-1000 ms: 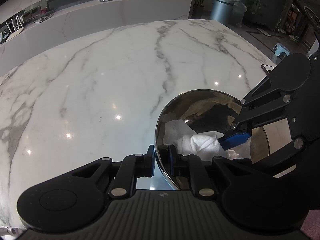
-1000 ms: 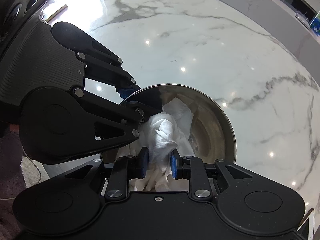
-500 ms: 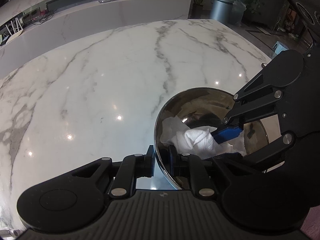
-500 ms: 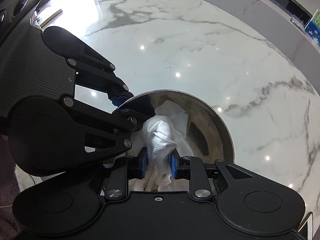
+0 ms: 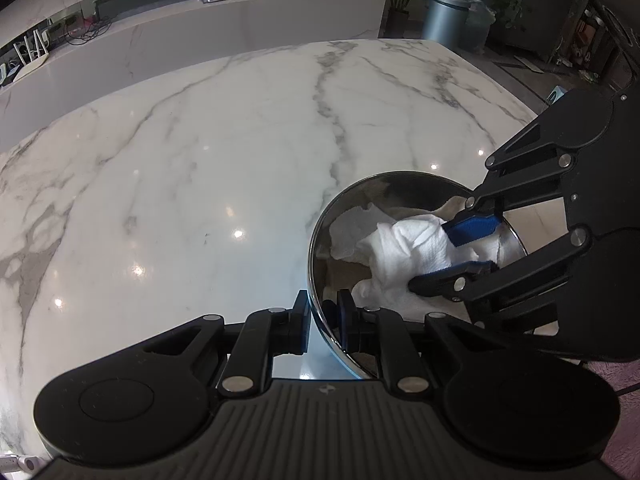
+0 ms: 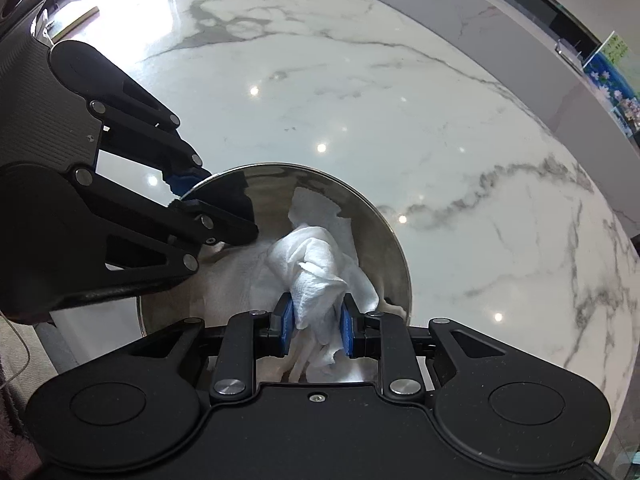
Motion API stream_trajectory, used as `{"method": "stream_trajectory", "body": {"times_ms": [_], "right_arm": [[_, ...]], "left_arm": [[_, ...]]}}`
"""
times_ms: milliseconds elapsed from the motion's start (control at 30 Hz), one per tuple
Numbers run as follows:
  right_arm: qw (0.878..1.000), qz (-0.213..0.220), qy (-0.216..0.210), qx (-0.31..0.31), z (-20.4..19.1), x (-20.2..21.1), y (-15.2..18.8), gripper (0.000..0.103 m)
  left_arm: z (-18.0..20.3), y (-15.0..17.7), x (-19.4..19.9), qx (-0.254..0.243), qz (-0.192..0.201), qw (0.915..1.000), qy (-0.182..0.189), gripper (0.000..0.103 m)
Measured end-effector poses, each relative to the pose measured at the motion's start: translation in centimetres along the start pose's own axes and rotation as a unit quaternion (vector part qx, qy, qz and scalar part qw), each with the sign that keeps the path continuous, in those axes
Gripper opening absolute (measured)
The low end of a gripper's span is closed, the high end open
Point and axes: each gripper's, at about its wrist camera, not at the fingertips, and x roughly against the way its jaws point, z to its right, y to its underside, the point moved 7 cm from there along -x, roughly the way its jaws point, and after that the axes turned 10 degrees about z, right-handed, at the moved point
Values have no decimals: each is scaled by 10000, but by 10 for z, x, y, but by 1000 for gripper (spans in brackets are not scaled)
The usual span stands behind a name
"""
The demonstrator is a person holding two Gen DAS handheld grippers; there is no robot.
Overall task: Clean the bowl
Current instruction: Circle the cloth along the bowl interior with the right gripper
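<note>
A shiny steel bowl [image 5: 404,184] [image 6: 380,224] is held tilted above the marble table. My left gripper [image 5: 322,320] [image 6: 182,194] is shut on the bowl's near rim, one pad outside and one inside. A crumpled white paper towel [image 5: 408,244] [image 6: 316,264] lies against the bowl's inner wall. My right gripper [image 6: 316,326] [image 5: 466,246] is shut on the towel, its blue pads pinching the wad from both sides, and it reaches into the bowl from the right in the left wrist view.
The white, grey-veined marble table [image 5: 200,168] [image 6: 440,120] spreads beyond the bowl. A long white counter [image 5: 240,28] with small items runs behind it. A metal bin [image 5: 444,20] and potted plants stand at the far right. Purple fabric [image 5: 616,420] lies at the lower right.
My right gripper has carried the towel across the inside of the bowl, and the wad now sits nearer the middle and far wall. My left gripper and the bowl have stayed put.
</note>
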Motion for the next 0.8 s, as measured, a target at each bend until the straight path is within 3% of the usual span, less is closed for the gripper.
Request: {"method": "stream_trajectory", "body": {"times_ms": [500, 600, 800], "right_arm": [[9999, 19, -47, -123, 6, -2, 3, 21], [9996, -6, -21, -284, 8, -2, 3, 21], [9991, 27, 69, -415, 13, -2, 4, 22]], "left_arm": [[-6, 2, -1, 281, -48, 9995, -100, 23], [-1, 5, -1, 413, -174, 9990, 79, 34], [2, 6, 2, 415, -261, 9987, 161, 34]]}}
